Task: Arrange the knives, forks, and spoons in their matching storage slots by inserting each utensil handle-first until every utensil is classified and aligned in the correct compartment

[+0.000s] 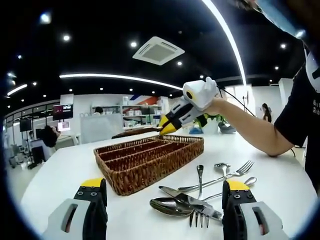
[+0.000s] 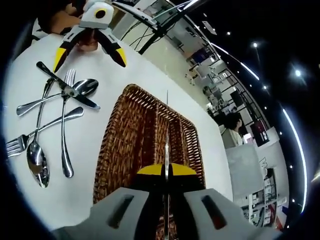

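While clamped on a knife point(image 2: 166, 150) over the basket point(image 2: 125, 150), right claw point(image 2: 166, 172) mid-delivery, left claw point(image 1: 162, 192) spread wide, remaining cutlery point(image 1: 200, 192) waiting on the bench point(image 1: 65, 170).

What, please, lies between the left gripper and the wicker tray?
Bare white table in the right gripper view; the left gripper hangs open near the wicker tray, the cutlery pile off to one side.

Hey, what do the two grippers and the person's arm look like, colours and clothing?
Both grippers have pale grey-white bodies, black jaws and yellow tips. The left gripper has slotted grey panels on its jaw housings. The right gripper carries a white rounded box, with a thin dark cable trailing behind it. The person's arm is bare below a short dark sleeve.
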Demonstrator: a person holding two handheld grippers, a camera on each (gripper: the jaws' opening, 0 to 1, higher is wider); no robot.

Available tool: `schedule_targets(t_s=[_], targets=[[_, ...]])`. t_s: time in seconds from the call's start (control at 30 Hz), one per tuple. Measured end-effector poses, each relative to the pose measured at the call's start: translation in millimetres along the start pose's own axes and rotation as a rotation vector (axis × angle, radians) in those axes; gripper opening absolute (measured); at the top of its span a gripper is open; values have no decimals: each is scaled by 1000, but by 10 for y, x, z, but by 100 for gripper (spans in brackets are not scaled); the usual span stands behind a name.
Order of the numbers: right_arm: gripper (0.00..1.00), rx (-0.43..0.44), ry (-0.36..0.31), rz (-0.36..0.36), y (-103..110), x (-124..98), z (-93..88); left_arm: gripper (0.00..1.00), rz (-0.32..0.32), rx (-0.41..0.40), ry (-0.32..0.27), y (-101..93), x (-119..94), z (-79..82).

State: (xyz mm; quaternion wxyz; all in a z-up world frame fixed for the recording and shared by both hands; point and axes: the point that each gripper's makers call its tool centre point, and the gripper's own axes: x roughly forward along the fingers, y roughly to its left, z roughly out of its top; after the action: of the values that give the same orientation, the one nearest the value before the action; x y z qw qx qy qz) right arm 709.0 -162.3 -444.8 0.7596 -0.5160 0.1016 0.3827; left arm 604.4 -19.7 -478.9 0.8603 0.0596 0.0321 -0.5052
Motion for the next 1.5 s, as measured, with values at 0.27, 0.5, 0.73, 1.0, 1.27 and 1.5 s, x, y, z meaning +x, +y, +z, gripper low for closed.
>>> schedule_targets(t_s=[0.27, 0.5, 0.73, 1.0, 1.27, 1.5], targets=[[2, 9, 4, 21, 54, 56, -22, 100, 0, 1, -5, -1, -6, 10], [2, 18, 17, 39, 112, 139, -76, 100, 0, 1, -7, 0, -11, 17], [2, 18, 32, 55, 167, 239, -115, 100, -5, 2, -7, -9, -10, 15], [2, 19, 50, 70, 203, 310, -168, 100, -4, 2, -13, -6, -14, 26], [2, 36, 56, 88, 269, 399, -204, 100, -16, 10, -8, -41, -5, 17], [2, 43, 74, 103, 314, 458, -238, 100, -19, 7, -14, -47, -13, 32]])
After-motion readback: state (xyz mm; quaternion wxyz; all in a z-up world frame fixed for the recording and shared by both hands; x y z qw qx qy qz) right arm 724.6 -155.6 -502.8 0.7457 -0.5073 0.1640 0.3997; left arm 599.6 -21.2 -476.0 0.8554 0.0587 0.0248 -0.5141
